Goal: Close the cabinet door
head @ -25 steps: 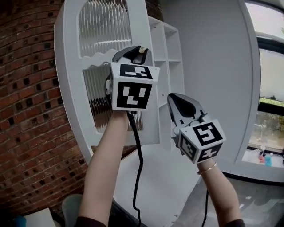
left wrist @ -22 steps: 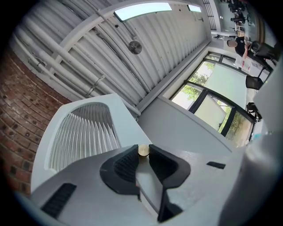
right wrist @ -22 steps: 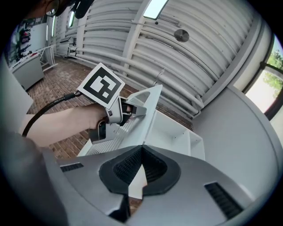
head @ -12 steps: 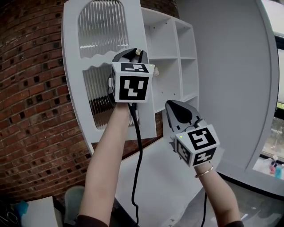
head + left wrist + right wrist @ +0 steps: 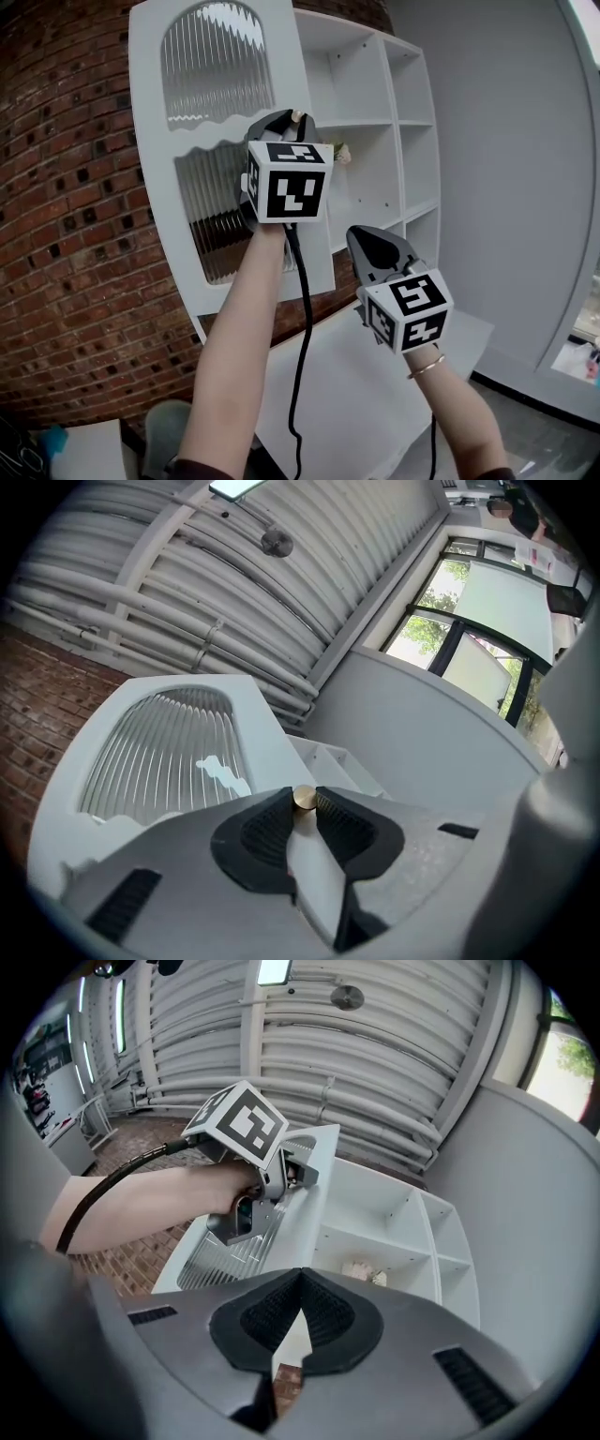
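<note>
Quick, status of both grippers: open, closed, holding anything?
Left gripper: closed on the brass knob of the cabinet door.
Right gripper: closed, holding nothing.

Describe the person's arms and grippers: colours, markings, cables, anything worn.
The left gripper and right gripper are grey with black ribbed fingers. Each carries a white cube with black square markers. A black cable trails from each. The forearms are bare, and there is a thin bracelet on the right wrist.
</note>
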